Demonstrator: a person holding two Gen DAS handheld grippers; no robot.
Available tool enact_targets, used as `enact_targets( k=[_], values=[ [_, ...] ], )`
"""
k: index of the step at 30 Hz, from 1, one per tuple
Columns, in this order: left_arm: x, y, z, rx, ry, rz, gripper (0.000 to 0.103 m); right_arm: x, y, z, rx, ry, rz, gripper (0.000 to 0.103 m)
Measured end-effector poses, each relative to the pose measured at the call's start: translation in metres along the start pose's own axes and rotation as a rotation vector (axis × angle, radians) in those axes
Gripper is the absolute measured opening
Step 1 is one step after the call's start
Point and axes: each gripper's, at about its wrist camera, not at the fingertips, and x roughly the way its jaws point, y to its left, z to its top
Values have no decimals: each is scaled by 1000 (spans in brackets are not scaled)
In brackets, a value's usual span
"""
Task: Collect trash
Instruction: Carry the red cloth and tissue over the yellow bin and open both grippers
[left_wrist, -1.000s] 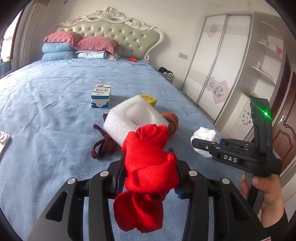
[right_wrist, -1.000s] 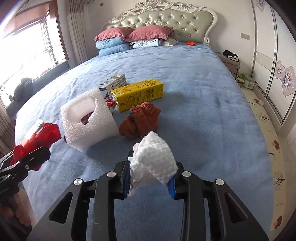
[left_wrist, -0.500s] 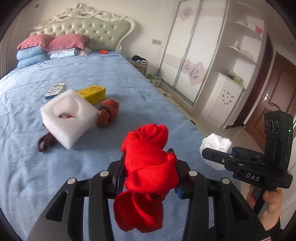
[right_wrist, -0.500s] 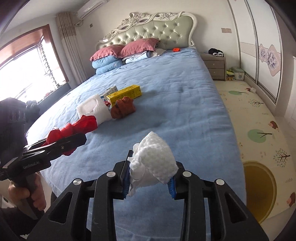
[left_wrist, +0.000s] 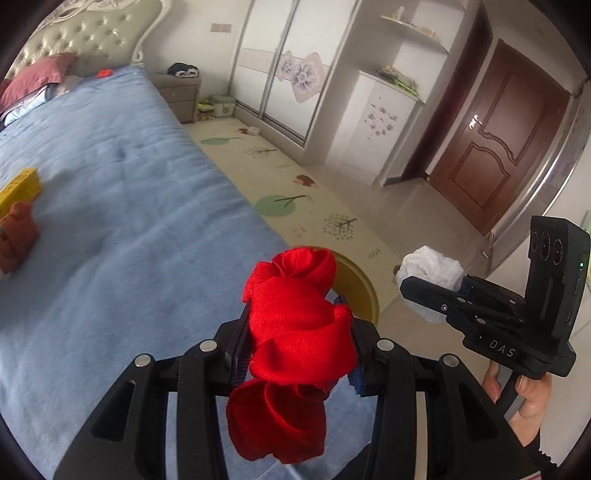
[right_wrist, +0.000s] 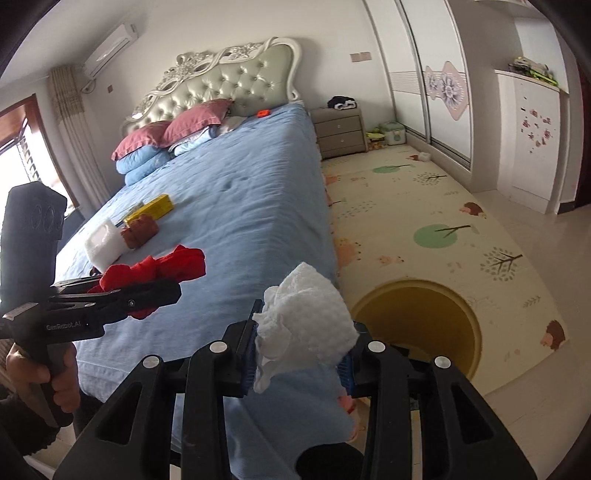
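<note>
Left hand-held gripper (left_wrist: 295, 332): clenched on a bunched red cloth (left_wrist: 295, 332), which sticks out both ahead of and below the fingers.
Right hand-held gripper (right_wrist: 301, 347): clenched on a crumpled white tissue wad (right_wrist: 306, 321).
Bin (right_wrist: 417, 317): a round yellow bin stands open on the patterned floor mat (right_wrist: 443, 206), just beside the near corner of the bed (right_wrist: 240, 206).
Key relation: the bin's mouth lies ahead of and below both loads; in the right view it sits to the right of the tissue, in the left view its rim (left_wrist: 364, 291) shows just behind the red cloth. The right hand-held gripper looks nearer to it, judging by both views.
In the way: nothing stands between the loads and the bin; the bed corner is close on the left.
Left on the bed: a white foam block (right_wrist: 103, 243), a brown cloth (right_wrist: 142, 230) and a yellow carton (right_wrist: 151, 208), far to the left.
</note>
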Motion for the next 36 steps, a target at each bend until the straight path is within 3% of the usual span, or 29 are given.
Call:
enact_targets(
  k=[15,24,31,36],
  values=[
    [127,-77,50,130,256,-89,42,5,-106,-10,131,75,-122,36],
    [195,-79,66,98,398,-92,42,35,-138,-12,164,144,-142,36],
    [229,-75,83,69,444,-60,42,59,-152,-15,190,187,-137,36],
    [243,-68,83,34,490,-76,42,73,-157,-17,196,222,-130,36]
  ],
)
